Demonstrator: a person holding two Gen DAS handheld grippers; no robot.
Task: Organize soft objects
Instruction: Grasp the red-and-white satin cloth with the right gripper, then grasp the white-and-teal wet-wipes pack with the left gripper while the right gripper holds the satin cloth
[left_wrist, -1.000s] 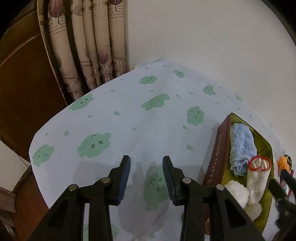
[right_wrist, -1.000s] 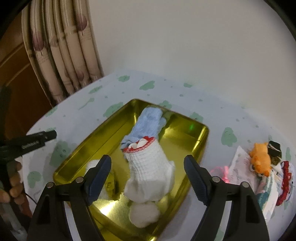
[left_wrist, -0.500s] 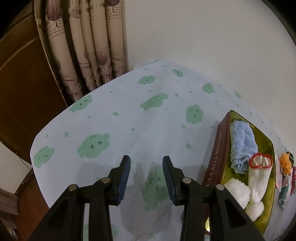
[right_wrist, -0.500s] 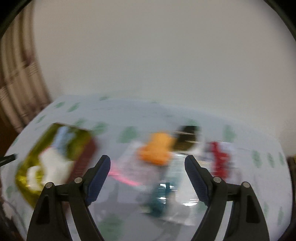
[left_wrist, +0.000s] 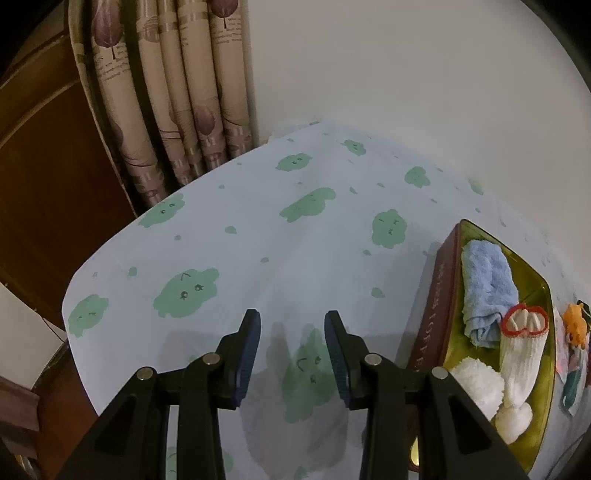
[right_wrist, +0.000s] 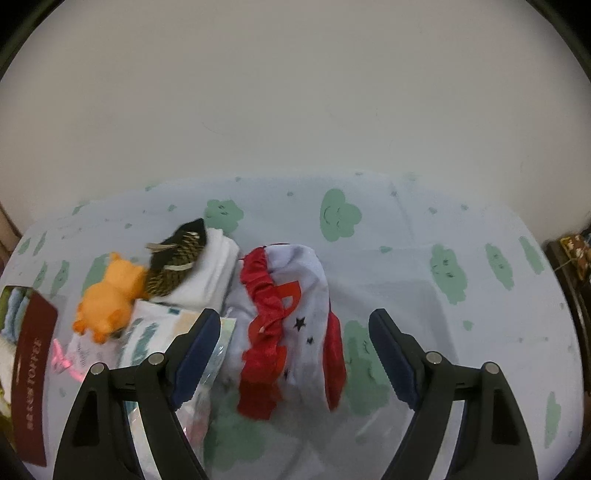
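Observation:
A gold tin (left_wrist: 543, 280) with dark red sides holds a folded blue cloth (left_wrist: 487, 284), a white sock with red trim (left_wrist: 521, 347) and a fluffy white ball (left_wrist: 476, 384). My left gripper (left_wrist: 291, 354) is open and empty over the tablecloth, left of the tin. My right gripper (right_wrist: 295, 354) is open and empty above a white garment with red ruffles (right_wrist: 291, 325). To its left lie an orange plush toy (right_wrist: 107, 302), a dark patterned cloth (right_wrist: 173, 258) on a folded white cloth (right_wrist: 214, 273), and plastic packets (right_wrist: 155, 332).
The table wears a pale blue cloth with green clouds (left_wrist: 258, 240). Curtains (left_wrist: 166, 92) and a wooden door (left_wrist: 44, 155) stand at the far left corner. A white wall (right_wrist: 295, 92) runs behind the table. The tin's red side (right_wrist: 33, 373) shows at the right wrist view's left edge.
My right gripper has swung right from over the tin to above the pile of loose items, still open. My left gripper has hardly moved.

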